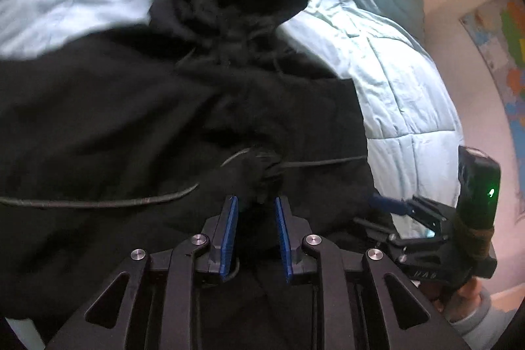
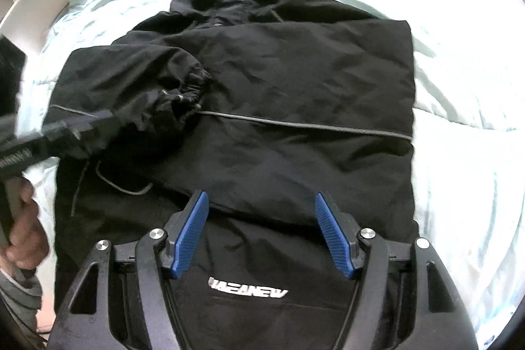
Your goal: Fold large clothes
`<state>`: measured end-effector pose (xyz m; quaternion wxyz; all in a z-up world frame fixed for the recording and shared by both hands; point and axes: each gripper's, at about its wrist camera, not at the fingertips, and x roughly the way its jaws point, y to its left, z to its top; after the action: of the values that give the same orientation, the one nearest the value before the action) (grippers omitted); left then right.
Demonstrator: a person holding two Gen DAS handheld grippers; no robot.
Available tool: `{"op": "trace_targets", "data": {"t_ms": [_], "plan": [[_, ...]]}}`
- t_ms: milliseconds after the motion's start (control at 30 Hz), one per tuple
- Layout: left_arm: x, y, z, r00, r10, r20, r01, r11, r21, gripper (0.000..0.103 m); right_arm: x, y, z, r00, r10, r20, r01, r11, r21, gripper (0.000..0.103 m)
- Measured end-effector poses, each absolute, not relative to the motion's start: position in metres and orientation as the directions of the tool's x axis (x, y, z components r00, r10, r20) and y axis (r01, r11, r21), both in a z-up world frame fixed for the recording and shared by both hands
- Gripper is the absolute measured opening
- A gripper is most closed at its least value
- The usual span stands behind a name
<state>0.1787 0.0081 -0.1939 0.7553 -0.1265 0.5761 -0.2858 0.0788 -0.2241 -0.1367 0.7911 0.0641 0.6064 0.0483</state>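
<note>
Jacket point(image 2: 295, 81) is lying hood-away beneath both grippers; left gripper point(image 1: 254, 202) is pinching the folded sleeve cuff point(image 2: 187, 94), right gripper point(image 2: 261, 202) hovering wide, empty

1. Your jacket point(image 2: 295, 81) is black all over, with a thin grey piping line point(image 2: 295, 122) across it and white lettering point(image 2: 248, 287) near the hem.
2. The comforter point(image 1: 393, 87) under it is pale blue, quilted in squares.
3. Both your left gripper point(image 1: 255, 202) and right gripper point(image 2: 261, 202) have black frames, ribbed blue pads, silver bolts.
4. A green light point(image 1: 491, 193) glows on the right gripper's black handle.
5. Wall map point(image 1: 505, 54): multicoloured patches.
6. Your sleeve point(image 2: 19, 294) is grey.
</note>
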Motion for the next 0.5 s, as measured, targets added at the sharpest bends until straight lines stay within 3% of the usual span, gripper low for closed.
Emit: {"op": "trace_targets", "data": {"t_ms": [133,167,200,267,500], "plan": [[0.162,0.037,-0.181,0.204,-0.596,-0.777,0.263,0.798,-0.543,0.026,0.098,-0.214,-0.13,0.272,0.267,-0.924,-0.008,0.961,0.276,0.072],[0.16,0.041,-0.175,0.221,-0.589,-0.777,0.264,0.803,-0.534,0.032,0.103,-0.212,-0.13,0.272,0.287,-0.918,-0.005,0.955,0.297,0.072],[0.156,0.047,-0.169,0.245,-0.578,-0.778,0.264,0.812,-0.52,0.045,0.111,-0.208,-0.131,0.272,0.319,-0.908,0.0,0.944,0.331,0.072],[0.149,0.058,-0.153,0.305,-0.54,-0.785,0.262,0.84,-0.476,0.056,0.126,-0.199,-0.134,0.262,0.373,-0.89,0.019,0.92,0.392,0.072],[0.15,0.099,-0.137,0.391,-0.456,-0.799,0.185,0.89,-0.418,0.057,0.168,-0.185,-0.176,0.193,0.504,-0.842,0.187,0.824,0.535,0.072]]}}
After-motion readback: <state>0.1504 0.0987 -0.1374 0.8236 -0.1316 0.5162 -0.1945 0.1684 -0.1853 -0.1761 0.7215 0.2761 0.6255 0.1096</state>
